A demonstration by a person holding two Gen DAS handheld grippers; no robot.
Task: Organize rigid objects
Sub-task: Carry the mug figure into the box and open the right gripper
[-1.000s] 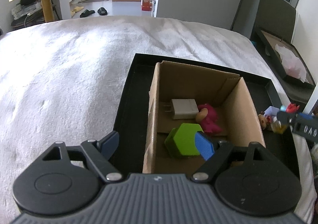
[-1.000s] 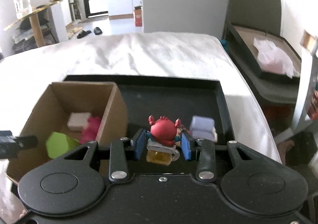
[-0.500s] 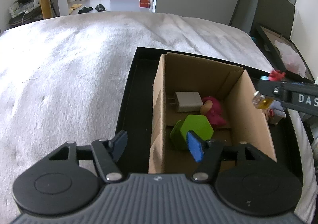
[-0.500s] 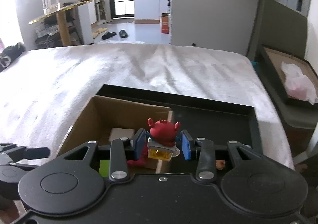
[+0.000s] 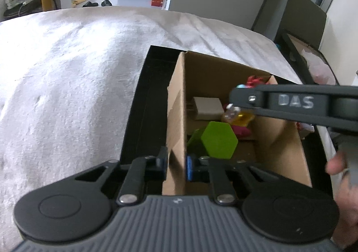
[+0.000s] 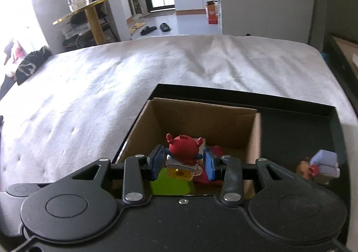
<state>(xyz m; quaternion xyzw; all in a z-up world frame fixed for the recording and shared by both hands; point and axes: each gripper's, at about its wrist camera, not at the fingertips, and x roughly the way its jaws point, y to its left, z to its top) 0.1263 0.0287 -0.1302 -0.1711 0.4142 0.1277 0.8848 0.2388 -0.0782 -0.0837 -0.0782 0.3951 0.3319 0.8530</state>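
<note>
**Toy poised over box, risk of a bad drop**

Between the right gripper's (image 6: 182,161) closed pads, a red crab figurine (image 6: 184,148) hangs above the cardboard box (image 5: 176,104). The left gripper (image 5: 176,164) pinches the box's near wall. Released here, the figurine may bounce off the green block (image 5: 218,140) directly beneath and topple.

Both wrist views—close, looking down—share the box (image 5: 176,117).

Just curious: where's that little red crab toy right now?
The red crab figurine sits clamped in the right gripper, hanging over the open cardboard box, above the green block.
</note>
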